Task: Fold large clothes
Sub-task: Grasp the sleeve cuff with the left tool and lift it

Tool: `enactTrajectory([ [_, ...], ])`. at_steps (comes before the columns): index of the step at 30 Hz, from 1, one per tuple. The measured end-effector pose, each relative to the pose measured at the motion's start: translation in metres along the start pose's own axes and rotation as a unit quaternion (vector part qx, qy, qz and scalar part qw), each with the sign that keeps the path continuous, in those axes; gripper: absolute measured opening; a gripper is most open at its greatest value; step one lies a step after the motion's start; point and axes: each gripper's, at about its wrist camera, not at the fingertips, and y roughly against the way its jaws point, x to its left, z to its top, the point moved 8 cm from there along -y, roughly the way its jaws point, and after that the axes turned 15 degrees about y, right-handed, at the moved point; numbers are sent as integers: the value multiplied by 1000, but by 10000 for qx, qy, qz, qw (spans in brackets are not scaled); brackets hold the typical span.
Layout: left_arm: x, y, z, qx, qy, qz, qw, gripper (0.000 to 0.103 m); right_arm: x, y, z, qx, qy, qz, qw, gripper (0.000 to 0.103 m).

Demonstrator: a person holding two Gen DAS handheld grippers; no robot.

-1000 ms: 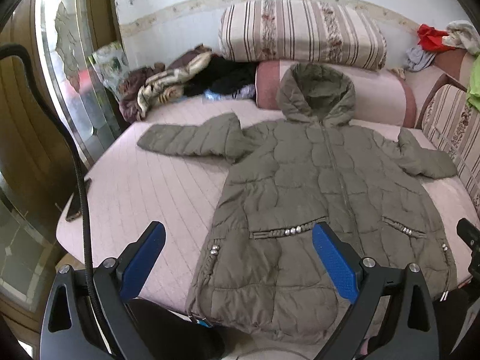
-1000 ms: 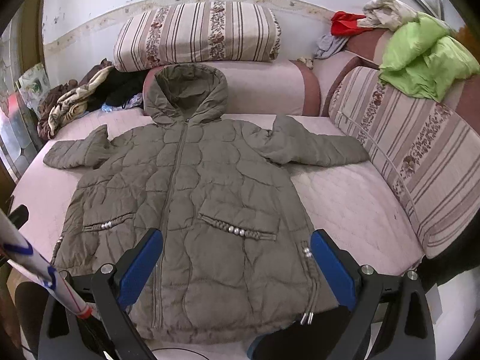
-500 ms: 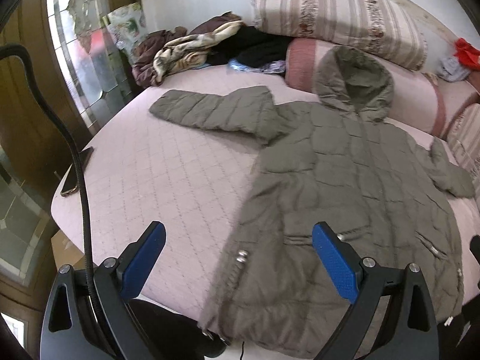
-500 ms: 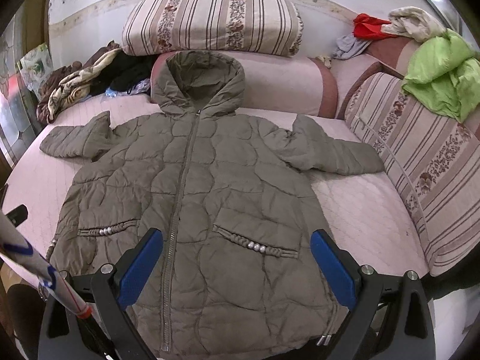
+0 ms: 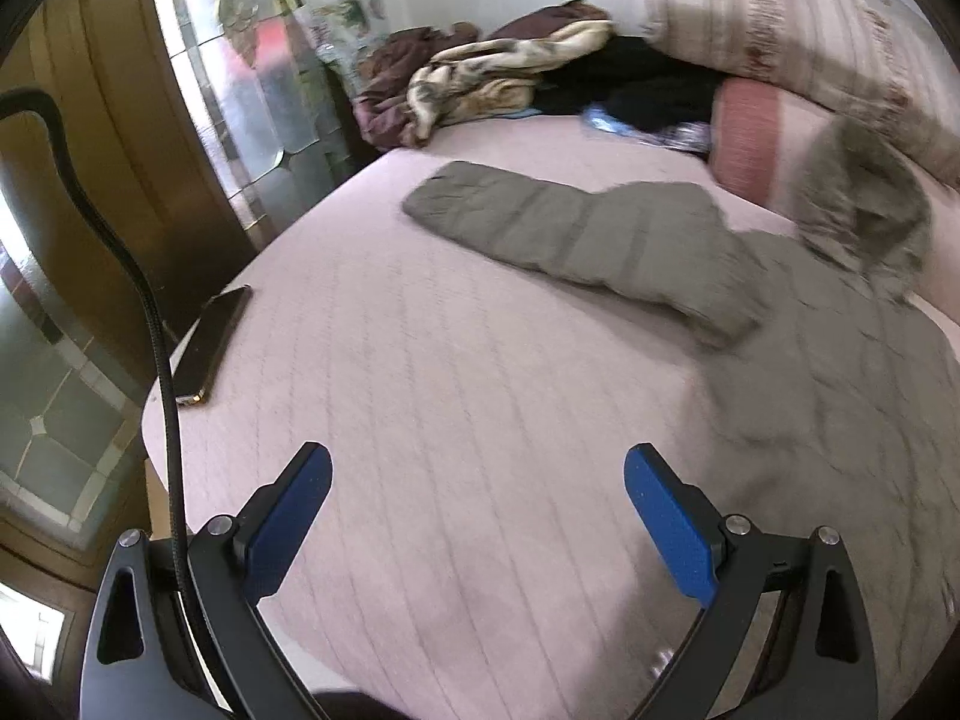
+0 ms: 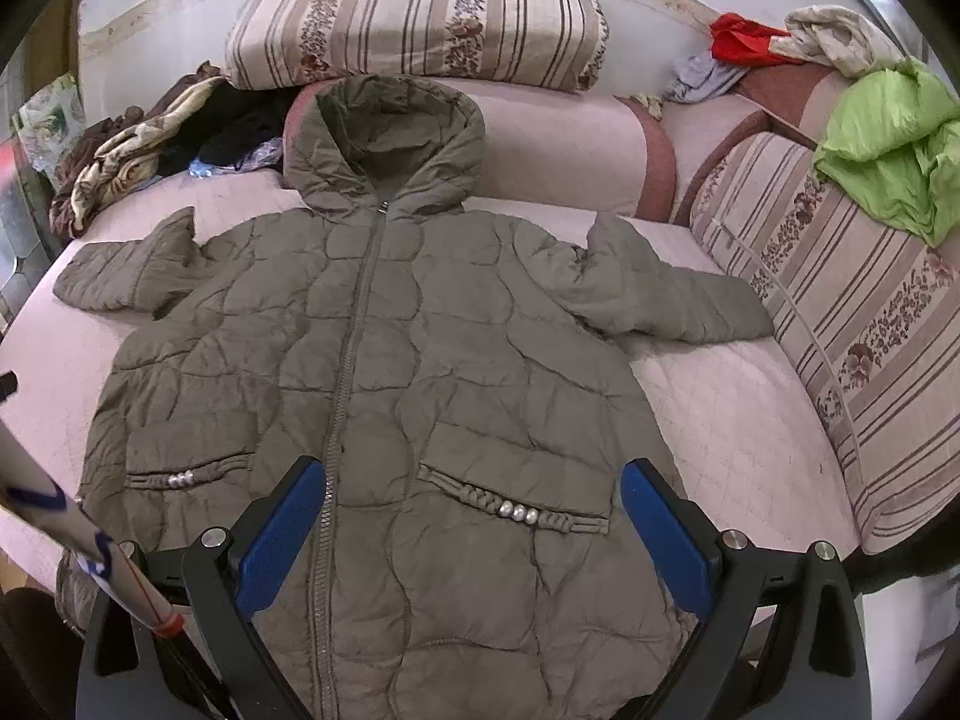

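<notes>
An olive quilted hooded coat (image 6: pixel 384 384) lies flat and zipped, front up, on the pink quilted bed (image 6: pixel 738 438), both sleeves spread out. My right gripper (image 6: pixel 474 504) hangs open above the coat's lower front, over the pocket with silver beads (image 6: pixel 516 511). In the left wrist view the coat's left sleeve (image 5: pixel 570 240) stretches across the bed and the hood (image 5: pixel 864 204) lies at the right. My left gripper (image 5: pixel 477 498) is open over bare bed (image 5: pixel 420 396), left of the coat's body, holding nothing.
A dark phone (image 5: pixel 210 342) lies at the bed's left edge. Heaped clothes (image 5: pixel 480 78) sit at the back left near a glass door (image 5: pixel 252 114). Striped cushions (image 6: pixel 408 18) line the back, and a green garment (image 6: pixel 894 150) lies on the right cushion (image 6: pixel 852 324).
My left gripper has swung left and forward, off the coat's hem onto bare bed toward the left sleeve. My right gripper has moved closer over the coat's lower front. Both stayed open.
</notes>
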Motion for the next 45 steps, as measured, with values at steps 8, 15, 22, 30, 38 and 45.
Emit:
enactTrajectory([
  [8,20,-96,70,495,868,-262,9947,98,0,-24,-8,254,-54,-15,9997,100],
  [15,19,-194,115,1320,1847,-836,9703,73,-1,-46,-15,554,-12,-137,9984,100],
  [22,12,-249,141,1390,2819,-1379,9393,69,-3,-67,-15,808,61,-311,9962,100],
  [30,-13,-281,166,1301,2454,-819,9572,47,-2,-88,-11,993,229,-486,9936,100],
  [38,-57,-212,183,1166,1712,-1217,9707,8,-13,-87,-17,985,132,-578,9934,100],
  [45,-164,-64,156,924,710,-2757,9542,8,-33,-62,-22,695,-216,-489,9961,100],
])
